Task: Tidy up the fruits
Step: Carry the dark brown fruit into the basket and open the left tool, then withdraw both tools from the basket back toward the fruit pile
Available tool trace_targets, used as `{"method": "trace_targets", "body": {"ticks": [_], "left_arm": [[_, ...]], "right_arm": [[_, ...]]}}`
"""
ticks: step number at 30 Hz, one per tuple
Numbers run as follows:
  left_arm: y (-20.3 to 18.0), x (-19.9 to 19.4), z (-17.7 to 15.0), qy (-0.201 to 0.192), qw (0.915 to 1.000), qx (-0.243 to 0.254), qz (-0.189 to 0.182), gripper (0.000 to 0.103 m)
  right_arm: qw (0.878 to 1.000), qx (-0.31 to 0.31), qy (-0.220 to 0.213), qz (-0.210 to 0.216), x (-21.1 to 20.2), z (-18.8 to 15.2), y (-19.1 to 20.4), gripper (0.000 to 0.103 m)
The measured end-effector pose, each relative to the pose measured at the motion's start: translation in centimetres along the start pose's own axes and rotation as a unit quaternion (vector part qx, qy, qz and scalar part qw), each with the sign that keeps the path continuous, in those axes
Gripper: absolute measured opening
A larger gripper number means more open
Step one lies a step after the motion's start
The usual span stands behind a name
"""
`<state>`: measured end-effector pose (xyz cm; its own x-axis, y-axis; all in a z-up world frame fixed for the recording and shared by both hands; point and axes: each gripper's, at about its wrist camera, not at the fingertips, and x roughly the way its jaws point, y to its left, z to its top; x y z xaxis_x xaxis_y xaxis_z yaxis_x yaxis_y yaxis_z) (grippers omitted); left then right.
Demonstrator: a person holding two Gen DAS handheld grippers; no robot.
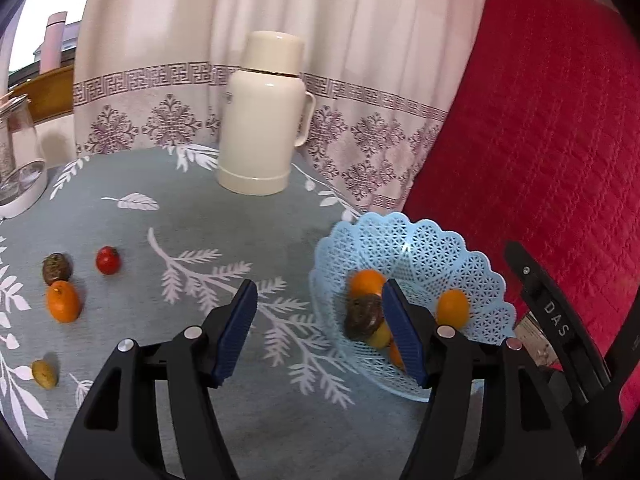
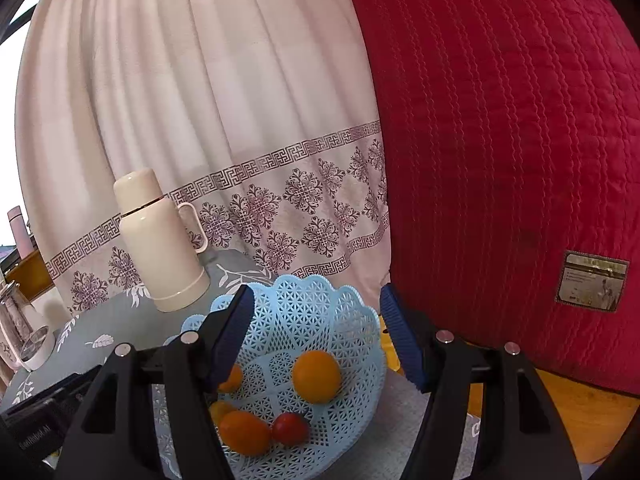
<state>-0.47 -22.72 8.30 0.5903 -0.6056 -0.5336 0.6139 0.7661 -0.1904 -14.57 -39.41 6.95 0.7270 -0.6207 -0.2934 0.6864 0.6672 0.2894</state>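
Fruit sorting partly done
Several fruits fill the pale-blue perforated plastic basket [image 1: 424,248]; four lie left of it on the bench [image 1: 168,320]; both hand-held grippers, left [image 1: 320,332] and right [image 2: 316,332], gape empty.

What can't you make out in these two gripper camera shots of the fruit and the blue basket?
- Left wrist view: the fruit low in the blue basket is partly hidden by a finger of the left gripper.
- Right wrist view: a finger of the right gripper covers fruit on the basket's left side.
- Left wrist view: the glass jug is cut off by the left edge.
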Motion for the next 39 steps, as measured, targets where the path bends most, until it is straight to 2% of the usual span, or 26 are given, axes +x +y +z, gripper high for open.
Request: {"method": "trace_targets", "body": {"ticks": [3,9,18,32,35,39], "left_arm": [[0.6,-0.2,0.0,-0.001,0.9999,-0.006,0.009,0.077],[1.8,-0.6,-0.1,-0.005,0.9995,-0.016,0.028,0.084],[4.1,-1.5,-0.3,-0.01,0.9977,-0.033,0.058,0.085],[9.9,-3.9,-1.2,-0.017,0.9902,-0.073,0.118,0.085],[11.4,-4.5,-1.7,-0.018,0.9869,-0.083,0.137,0.085],[13.2,-5.2,-2.4,-0.021,0.9805,-0.089,0.174,0.085]], "right_arm": [[1.0,-0.006,-0.004,0.0,-0.2,-0.1,0.3,0.066],[0.999,-0.031,-0.019,0.0,-0.8,-0.3,1.4,0.066],[0.996,-0.075,-0.046,0.008,-1.9,-0.6,3.1,0.066],[0.994,-0.094,-0.052,0.013,-2.3,-1.0,3.7,0.066],[0.993,-0.099,-0.058,0.015,-2.6,-1.1,3.9,0.076],[0.99,-0.124,-0.068,0.028,-3.2,-1.4,5.0,0.077]]}}
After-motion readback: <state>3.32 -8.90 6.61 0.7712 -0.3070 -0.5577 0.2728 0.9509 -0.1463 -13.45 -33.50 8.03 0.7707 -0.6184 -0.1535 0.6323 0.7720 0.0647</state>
